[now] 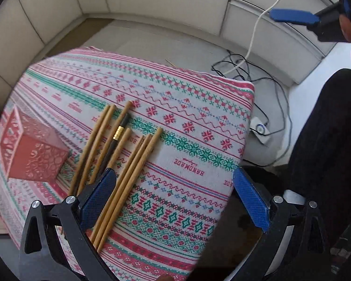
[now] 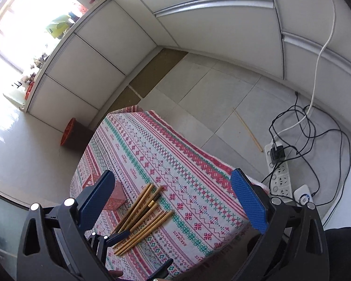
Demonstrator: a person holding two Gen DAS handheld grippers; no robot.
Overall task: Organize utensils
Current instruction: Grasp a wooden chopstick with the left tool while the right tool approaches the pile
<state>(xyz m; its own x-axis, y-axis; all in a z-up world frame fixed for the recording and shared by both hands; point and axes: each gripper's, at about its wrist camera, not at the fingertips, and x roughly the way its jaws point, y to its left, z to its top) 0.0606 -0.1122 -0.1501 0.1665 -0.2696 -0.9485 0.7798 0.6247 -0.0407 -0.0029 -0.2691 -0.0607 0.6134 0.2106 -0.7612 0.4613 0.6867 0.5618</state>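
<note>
Several wooden chopsticks (image 1: 138, 161) and one dark chopstick with a gold band (image 1: 115, 138) lie in a loose bunch on the patterned cloth table (image 1: 187, 128). A red perforated holder box (image 1: 32, 152) stands to their left. My left gripper (image 1: 175, 196) is open and empty, low over the chopsticks' near ends, its left finger (image 1: 98, 196) above them. My right gripper (image 2: 175, 201) is open and empty, high above the table; it shows in the left wrist view (image 1: 292, 17) at the upper right. The chopsticks (image 2: 142, 217), the box (image 2: 115, 197) and the left gripper (image 2: 138, 253) show below it.
One chopstick (image 2: 248, 130) lies on the tiled floor beyond the table. A power strip (image 2: 278, 171) with tangled black cables and a white cable sits on the floor at the right. An orange basket (image 2: 67, 131) stands by the white cabinets. The person's dark clothing (image 1: 327, 140) is at the right.
</note>
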